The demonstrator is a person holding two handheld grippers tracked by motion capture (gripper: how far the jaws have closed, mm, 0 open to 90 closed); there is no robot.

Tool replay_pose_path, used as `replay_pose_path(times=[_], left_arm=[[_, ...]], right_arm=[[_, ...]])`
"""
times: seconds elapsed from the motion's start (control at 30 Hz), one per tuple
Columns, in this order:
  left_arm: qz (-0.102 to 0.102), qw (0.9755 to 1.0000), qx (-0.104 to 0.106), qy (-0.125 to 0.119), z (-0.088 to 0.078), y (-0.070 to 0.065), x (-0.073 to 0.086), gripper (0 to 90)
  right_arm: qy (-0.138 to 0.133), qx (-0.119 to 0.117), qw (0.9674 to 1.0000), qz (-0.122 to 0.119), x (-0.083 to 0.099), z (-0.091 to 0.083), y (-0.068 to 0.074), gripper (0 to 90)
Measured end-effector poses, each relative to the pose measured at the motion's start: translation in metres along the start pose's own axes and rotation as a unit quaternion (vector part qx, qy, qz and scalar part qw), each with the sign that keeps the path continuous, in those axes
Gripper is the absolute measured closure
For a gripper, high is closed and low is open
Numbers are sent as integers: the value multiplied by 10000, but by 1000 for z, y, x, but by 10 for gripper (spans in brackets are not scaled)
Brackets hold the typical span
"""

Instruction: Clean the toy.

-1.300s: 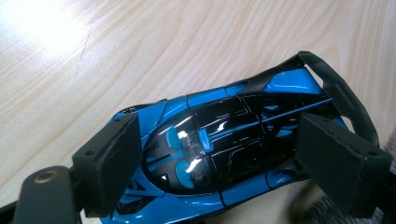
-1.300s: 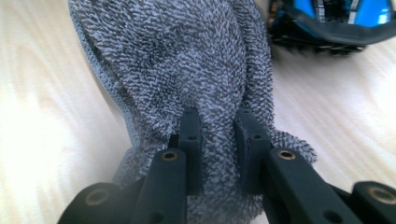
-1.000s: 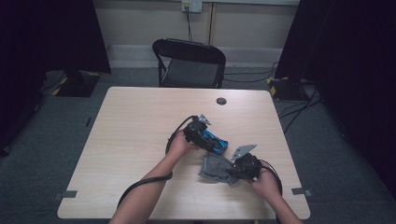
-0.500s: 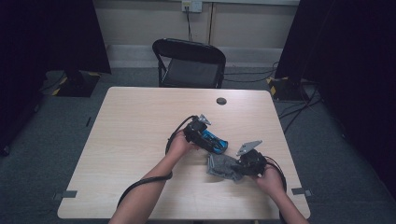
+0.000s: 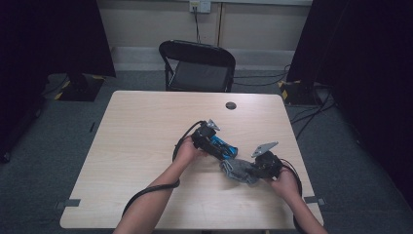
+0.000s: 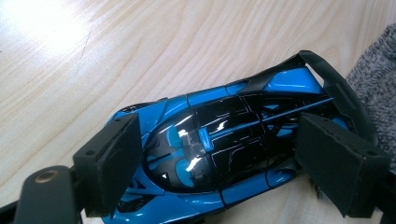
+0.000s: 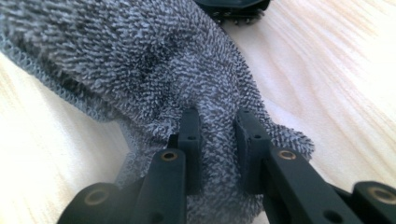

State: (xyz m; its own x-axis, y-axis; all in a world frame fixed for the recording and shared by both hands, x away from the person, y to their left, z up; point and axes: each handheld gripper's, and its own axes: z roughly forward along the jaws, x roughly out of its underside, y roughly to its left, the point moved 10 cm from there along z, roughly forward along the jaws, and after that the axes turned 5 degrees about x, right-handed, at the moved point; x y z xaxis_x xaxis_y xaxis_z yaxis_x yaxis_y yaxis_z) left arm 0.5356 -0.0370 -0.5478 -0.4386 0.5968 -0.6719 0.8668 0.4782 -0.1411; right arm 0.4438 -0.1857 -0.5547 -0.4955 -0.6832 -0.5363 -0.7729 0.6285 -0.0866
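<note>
table (image 5: 141,146) bears no container – left gripper (image 6: 219,158) clamps blue toy car (image 6: 219,140), right gripper (image 7: 217,140) pinches grey cloth (image 7: 140,60).

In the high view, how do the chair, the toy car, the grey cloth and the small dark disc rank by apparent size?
1. chair, though farther from the camera
2. grey cloth and toy car, too alike to rank
3. small dark disc
</note>
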Motion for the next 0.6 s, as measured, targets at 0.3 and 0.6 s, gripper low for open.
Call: replay_pose_path(times=[0.3, 0.6], left_arm=[[5, 10000, -4, -3, 0, 0, 0, 151], [7, 10000, -6, 16, 0, 0, 1, 151]], right_arm=[[74, 117, 9998, 149, 3, 0, -15, 747], [207, 206, 9993, 230, 4, 0, -29, 748]])
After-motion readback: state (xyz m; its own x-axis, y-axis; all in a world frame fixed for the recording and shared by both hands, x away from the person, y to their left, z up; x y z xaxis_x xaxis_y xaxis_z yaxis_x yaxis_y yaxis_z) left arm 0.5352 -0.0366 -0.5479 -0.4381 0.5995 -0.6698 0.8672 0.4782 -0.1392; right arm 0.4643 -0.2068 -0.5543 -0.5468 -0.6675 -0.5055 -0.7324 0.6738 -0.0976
